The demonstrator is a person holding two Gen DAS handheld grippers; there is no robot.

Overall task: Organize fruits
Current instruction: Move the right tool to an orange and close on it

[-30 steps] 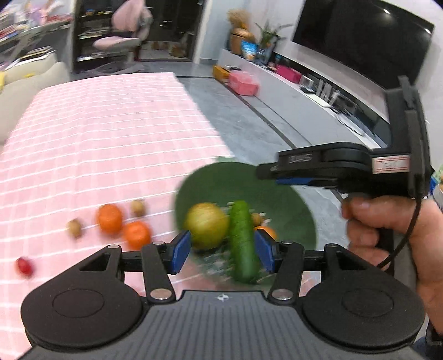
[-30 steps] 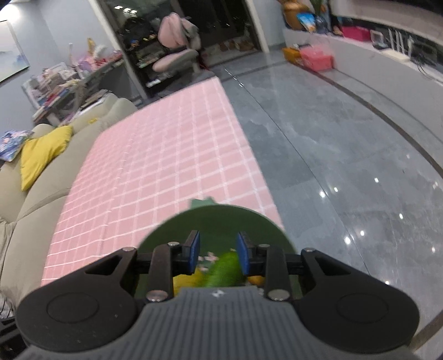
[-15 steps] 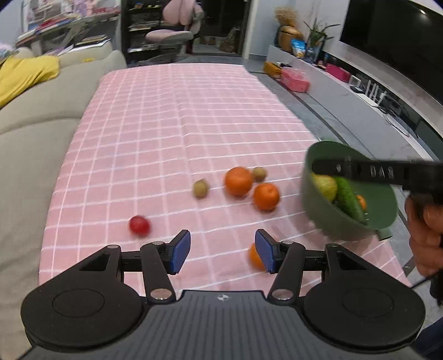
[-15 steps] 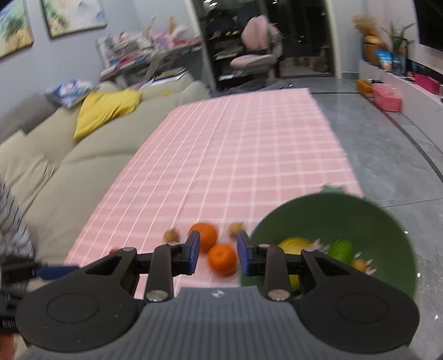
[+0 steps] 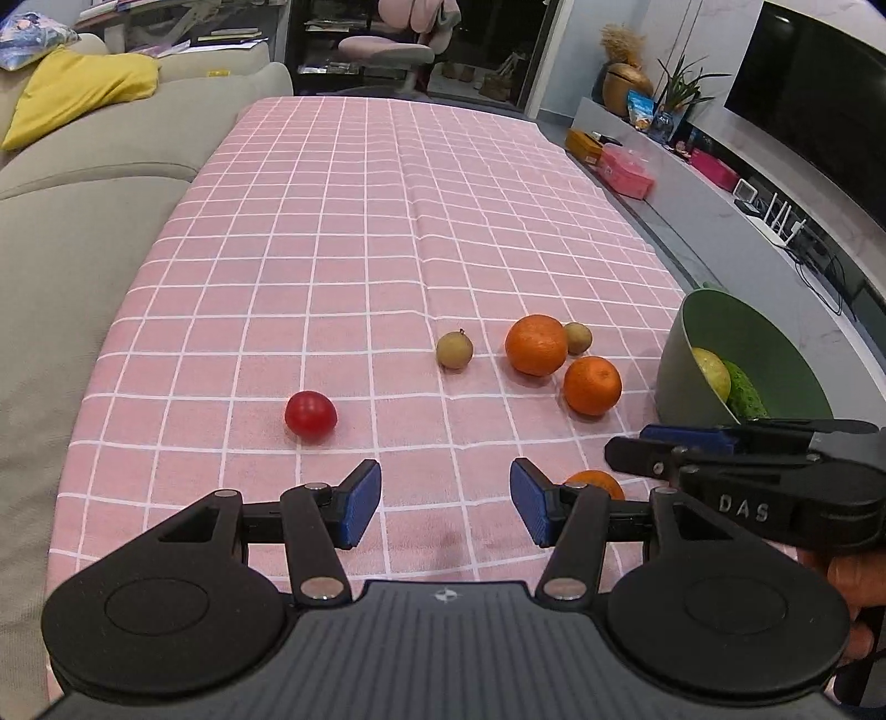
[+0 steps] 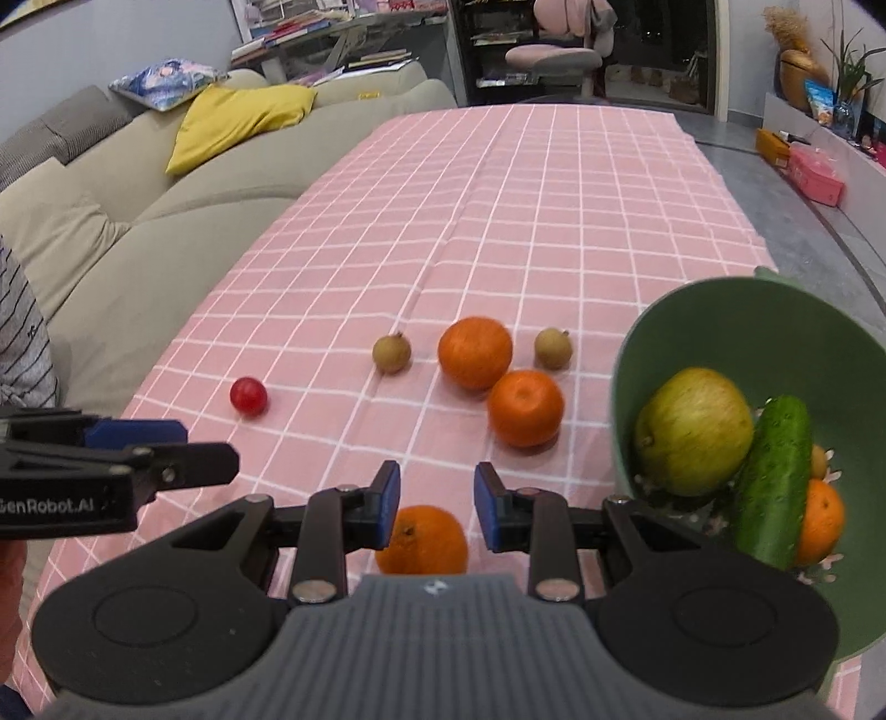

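A green bowl [image 6: 714, 315] stands at the table's right edge, holding a yellow-green apple [image 6: 692, 429], a cucumber [image 6: 772, 476] and an orange [image 6: 822, 518]. On the pink checked cloth lie two oranges [image 5: 536, 344] [image 5: 591, 385], two small brown fruits [image 5: 454, 350] [image 5: 577, 338] and a red tomato [image 5: 310, 415]. A third orange [image 6: 422, 540] lies just below my right gripper [image 6: 436, 505], which is open and empty. My left gripper [image 5: 446, 509] is open and empty above the near cloth. The bowl also shows in the left wrist view [image 5: 720, 332].
A beige sofa [image 5: 83, 221] with a yellow cushion [image 5: 77, 88] runs along the table's left side. A grey floor and a TV bench [image 5: 720, 194] lie to the right. A pink chair [image 5: 398, 50] stands beyond the far end.
Both grippers swung left, away from over the bowl, and pulled back. The loose fruit on the cloth is now in front of both. The bowl has shifted to the right of both views.
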